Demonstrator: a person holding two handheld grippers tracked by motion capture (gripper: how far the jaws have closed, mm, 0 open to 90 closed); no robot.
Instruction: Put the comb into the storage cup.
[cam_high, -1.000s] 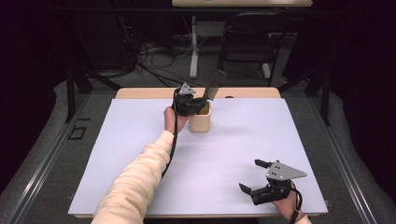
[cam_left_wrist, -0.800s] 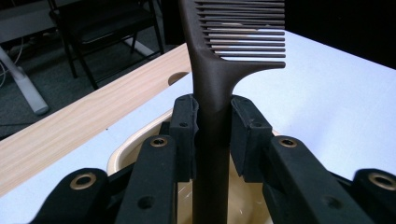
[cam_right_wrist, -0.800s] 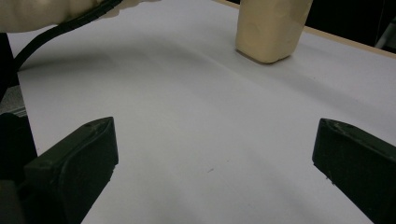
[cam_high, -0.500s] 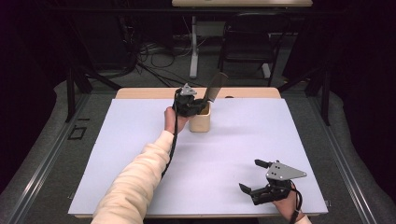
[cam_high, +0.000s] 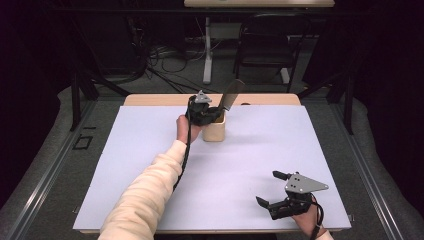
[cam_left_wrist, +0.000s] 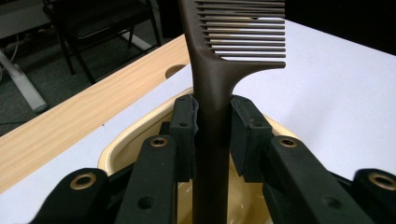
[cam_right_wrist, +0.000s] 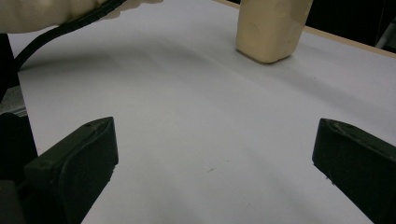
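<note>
Nothing has moved since a second ago: my left gripper (cam_high: 212, 114) pinches the dark comb (cam_left_wrist: 212, 88) over the cream cup (cam_high: 214, 131) at the tabletop's (cam_high: 150, 150) far middle; my right gripper's (cam_high: 274, 192) fingers rest spread, near right.

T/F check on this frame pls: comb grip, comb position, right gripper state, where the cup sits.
1. The left gripper is shut on the comb handle. True.
2. The comb lies flat on the white sheet. False: it stands upright, handle down in the cream cup.
3. The right gripper holds the cup. False: its jaws are wide open, with nothing between them, near the table's front edge.
4. The cup stands on the far part of the white sheet. True.
</note>
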